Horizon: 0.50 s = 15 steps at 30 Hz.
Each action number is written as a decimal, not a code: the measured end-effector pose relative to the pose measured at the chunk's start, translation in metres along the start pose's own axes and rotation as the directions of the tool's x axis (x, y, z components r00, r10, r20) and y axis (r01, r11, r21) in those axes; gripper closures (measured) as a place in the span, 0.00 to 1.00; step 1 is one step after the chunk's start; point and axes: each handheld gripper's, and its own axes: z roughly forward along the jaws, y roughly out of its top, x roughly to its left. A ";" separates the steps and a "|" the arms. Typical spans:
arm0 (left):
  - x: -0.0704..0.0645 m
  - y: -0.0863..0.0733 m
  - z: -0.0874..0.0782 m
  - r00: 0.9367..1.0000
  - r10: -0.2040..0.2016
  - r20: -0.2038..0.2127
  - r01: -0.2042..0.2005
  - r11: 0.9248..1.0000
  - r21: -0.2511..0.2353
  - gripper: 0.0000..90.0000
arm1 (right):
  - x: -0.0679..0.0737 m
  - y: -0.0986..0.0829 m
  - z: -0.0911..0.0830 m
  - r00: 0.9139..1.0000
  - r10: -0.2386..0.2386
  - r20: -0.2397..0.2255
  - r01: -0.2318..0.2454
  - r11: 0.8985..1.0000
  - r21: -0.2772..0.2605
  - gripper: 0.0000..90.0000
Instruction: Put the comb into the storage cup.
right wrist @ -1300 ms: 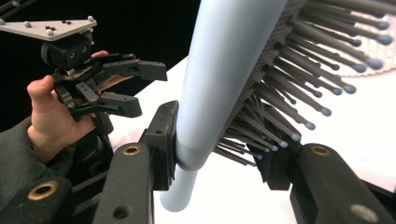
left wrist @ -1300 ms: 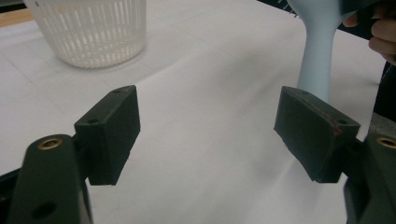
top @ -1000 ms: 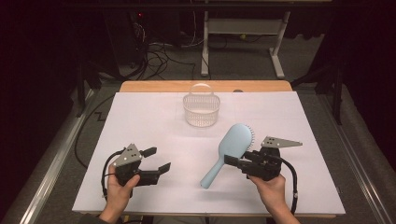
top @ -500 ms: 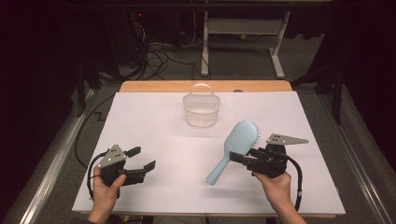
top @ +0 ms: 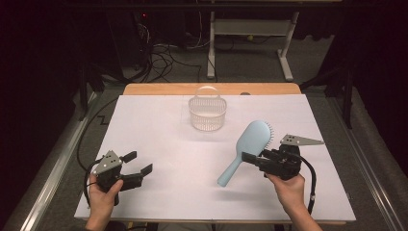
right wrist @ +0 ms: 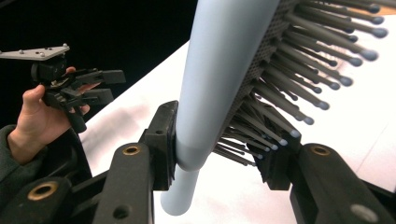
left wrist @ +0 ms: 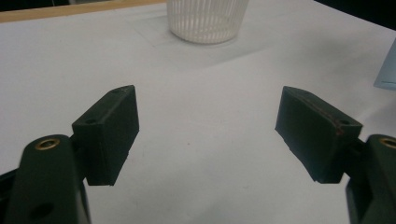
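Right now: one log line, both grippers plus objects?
left gripper: open, empty, above table | right gripper: shut on hairbrush, lifted | basket: far centre, on white table

The hairbrush (top: 248,145) clamped in the right tool (top: 253,159) looks like smooth, matt pale-blue plastic with dark, round-tipped bristles. Beyond both tools, the small basket (top: 207,113) is translucent white ribbed plastic. The tabletop (top: 163,144) under them is matt white with a bare wood far edge.
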 end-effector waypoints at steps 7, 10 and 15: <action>0.002 -0.007 0.003 1.000 -0.012 -0.015 0.012 1.000 0.002 0.25 | -0.005 0.005 -0.003 1.000 0.004 0.015 -0.004 1.000 -0.009 0.63; 0.001 -0.009 0.003 1.000 -0.018 -0.018 0.018 1.000 0.001 0.24 | -0.006 0.009 -0.005 1.000 0.003 0.024 -0.003 1.000 -0.012 0.63; 0.001 -0.013 0.006 1.000 -0.025 -0.012 0.025 1.000 0.006 0.24 | -0.009 0.017 -0.008 0.999 -0.005 0.044 0.005 1.000 -0.008 0.63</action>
